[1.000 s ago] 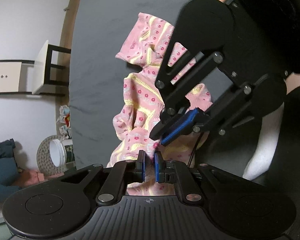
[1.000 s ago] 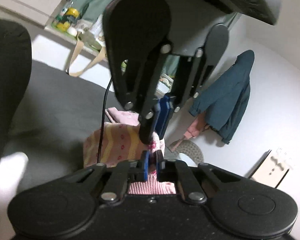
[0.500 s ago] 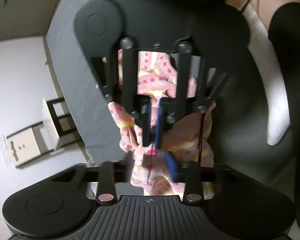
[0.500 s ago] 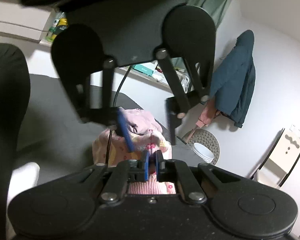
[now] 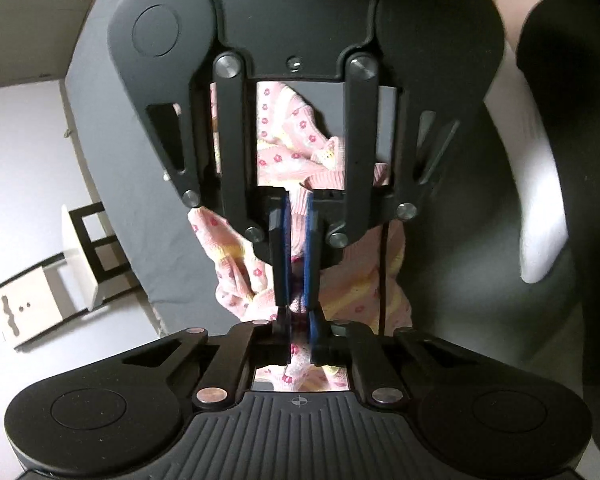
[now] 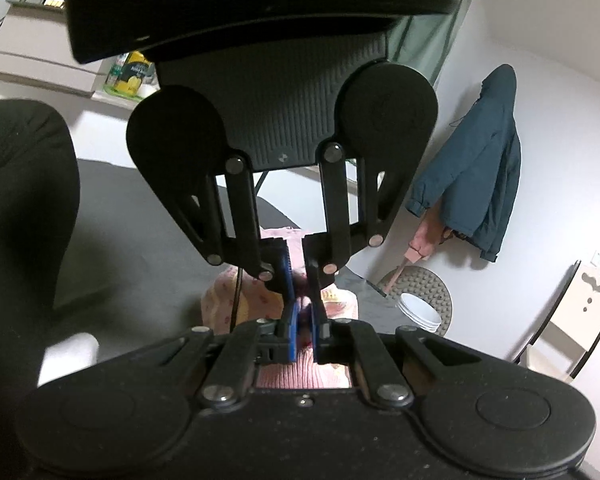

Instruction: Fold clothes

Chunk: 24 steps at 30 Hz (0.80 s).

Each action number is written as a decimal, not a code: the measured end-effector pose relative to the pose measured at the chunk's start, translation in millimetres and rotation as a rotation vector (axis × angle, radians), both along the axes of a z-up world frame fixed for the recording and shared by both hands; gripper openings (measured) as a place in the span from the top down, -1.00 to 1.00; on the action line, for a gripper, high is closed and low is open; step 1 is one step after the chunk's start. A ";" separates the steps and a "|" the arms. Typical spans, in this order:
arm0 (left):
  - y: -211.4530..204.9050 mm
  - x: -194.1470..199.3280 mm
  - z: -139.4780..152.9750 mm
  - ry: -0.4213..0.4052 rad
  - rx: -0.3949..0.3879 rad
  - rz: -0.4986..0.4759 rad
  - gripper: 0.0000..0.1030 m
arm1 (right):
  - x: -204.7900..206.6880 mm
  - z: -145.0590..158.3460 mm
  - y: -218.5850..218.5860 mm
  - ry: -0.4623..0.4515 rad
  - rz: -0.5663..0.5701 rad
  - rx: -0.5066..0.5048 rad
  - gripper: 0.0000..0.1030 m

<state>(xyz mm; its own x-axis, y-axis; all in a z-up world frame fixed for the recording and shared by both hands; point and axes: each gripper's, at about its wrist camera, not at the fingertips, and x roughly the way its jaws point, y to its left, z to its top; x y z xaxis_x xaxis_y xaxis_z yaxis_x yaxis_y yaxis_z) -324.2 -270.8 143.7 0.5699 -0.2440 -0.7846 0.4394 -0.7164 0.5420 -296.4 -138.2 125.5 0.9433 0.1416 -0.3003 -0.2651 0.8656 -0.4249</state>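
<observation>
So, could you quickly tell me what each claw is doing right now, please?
Left claw: closed on the pink sweater.
Right claw: closed on the same sweater.

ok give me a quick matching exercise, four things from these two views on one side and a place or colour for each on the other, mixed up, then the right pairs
Things:
1. pink knit garment
2. jacket
3. stack of white plates
4. bed cover

Place or colour:
A. dark teal, hanging on the wall
B. plain grey
C. clamped in the left gripper and the right gripper
D. on the round woven mat

Pairs: 1-C, 2-A, 3-D, 4-B
</observation>
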 end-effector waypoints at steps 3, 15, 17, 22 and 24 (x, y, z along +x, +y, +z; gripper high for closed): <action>-0.3 6.8 6.3 -0.009 -0.047 0.075 0.87 | 3.5 -2.8 -1.6 0.013 -0.020 -0.017 0.80; 14.4 86.4 31.8 -0.057 -0.813 0.770 0.86 | 12.6 -12.1 -31.3 0.195 -0.089 -0.135 0.32; 17.1 96.7 29.5 -0.045 -0.984 0.883 0.86 | 20.5 -14.2 -59.9 0.228 -0.148 -0.156 0.32; 39.3 89.1 9.8 -0.046 -1.208 1.039 0.86 | 25.2 -18.9 -95.6 0.280 -0.077 -0.172 0.32; 50.8 84.1 4.5 -0.064 -1.194 1.023 0.86 | 27.9 -19.1 -93.2 0.287 -0.003 -0.172 0.31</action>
